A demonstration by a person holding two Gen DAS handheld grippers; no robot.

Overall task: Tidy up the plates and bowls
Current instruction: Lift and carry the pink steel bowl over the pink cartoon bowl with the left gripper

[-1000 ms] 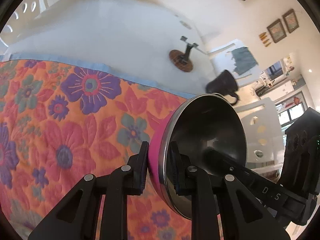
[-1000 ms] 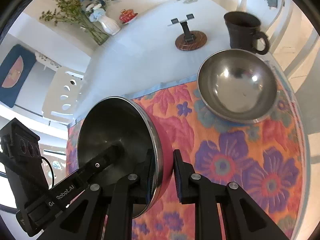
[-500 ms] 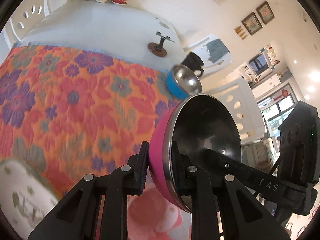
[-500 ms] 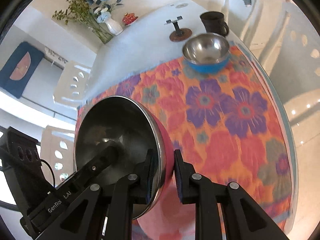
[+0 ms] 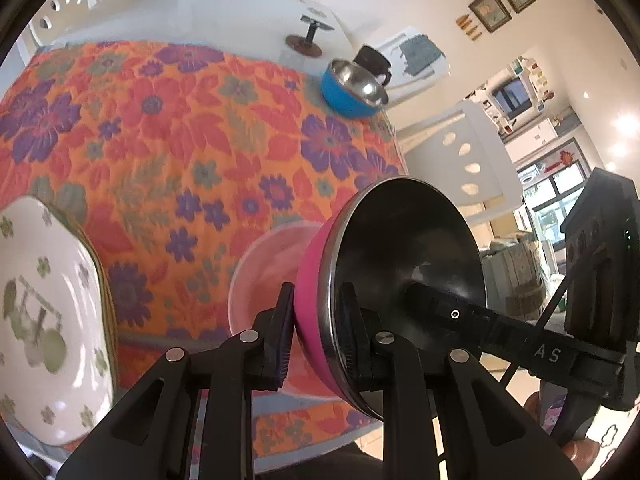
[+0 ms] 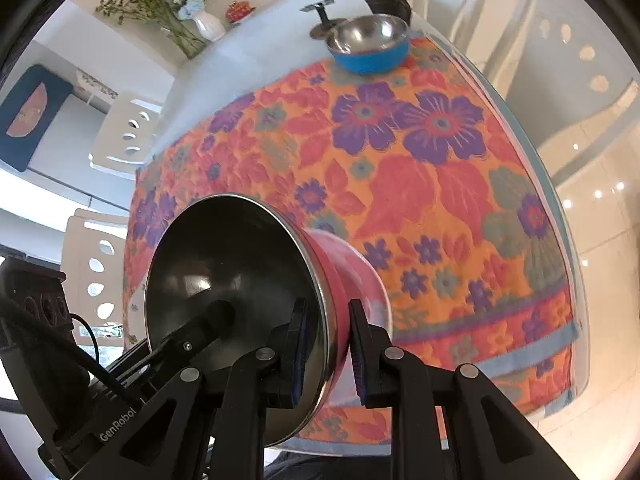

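Both grippers hold one pink bowl with a steel inside point(image 5: 404, 276) by opposite sides of its rim, above the near edge of the floral cloth. My left gripper point(image 5: 316, 332) is shut on the rim, and my right gripper point(image 6: 328, 348) is shut on the same bowl point(image 6: 248, 292). Under the bowl lies a pale pink plate or bowl point(image 5: 264, 272), partly hidden. A blue bowl with a steel inside point(image 5: 352, 86) stands at the far corner of the cloth; it also shows in the right wrist view point(image 6: 370, 46). A white floral dish point(image 5: 44, 312) sits at near left.
A dark mug point(image 5: 374, 62) stands behind the blue bowl. A small stand on a round wooden base point(image 5: 306, 38) is on the white table beyond the cloth. A vase of flowers point(image 6: 200, 20) is at the far end. White chairs point(image 5: 452, 156) flank the table.
Both grippers have drawn back toward the near table edge with the pink bowl. The blue bowl now looks far away, and the pale pink dish and white floral dish have come into view.
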